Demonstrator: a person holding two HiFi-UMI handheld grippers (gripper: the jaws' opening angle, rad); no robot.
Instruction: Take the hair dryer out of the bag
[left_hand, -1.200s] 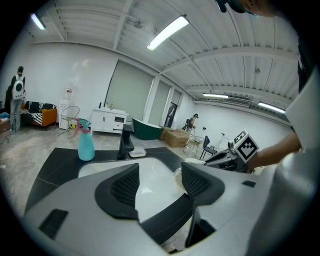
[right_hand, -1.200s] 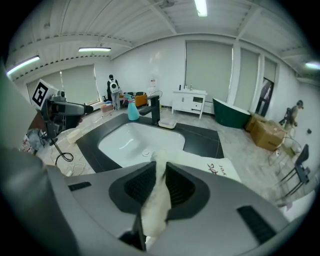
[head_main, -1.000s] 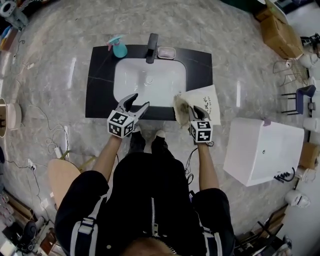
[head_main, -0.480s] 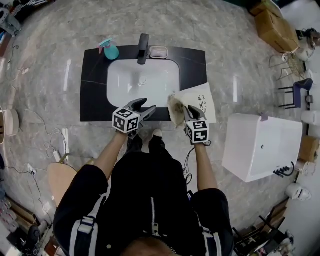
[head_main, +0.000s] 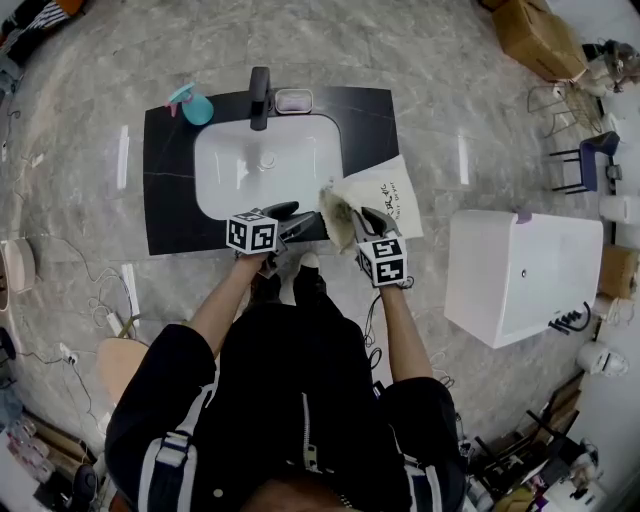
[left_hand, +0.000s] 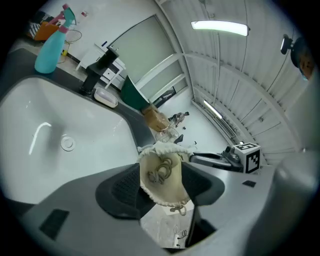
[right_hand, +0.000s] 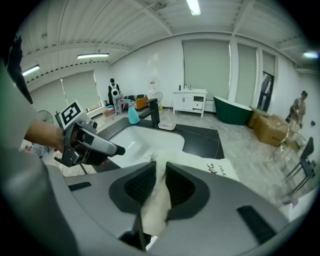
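The black counter (head_main: 170, 150) has a wide flat strip on each side of the white sink (head_main: 270, 175). The cloth bag (head_main: 385, 195) lies on the counter's front right edge. The right gripper (head_main: 357, 218) jaws pinch the bag's rim. The left gripper (head_main: 305, 216) jaws stand wide apart at the bag's mouth. The hair dryer is hidden.

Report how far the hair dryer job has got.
Done: the right gripper is clamped on the bag at its rim. In hand: the open left gripper is at the bag's mouth. Left: no hair dryer shows yet; it must come out.
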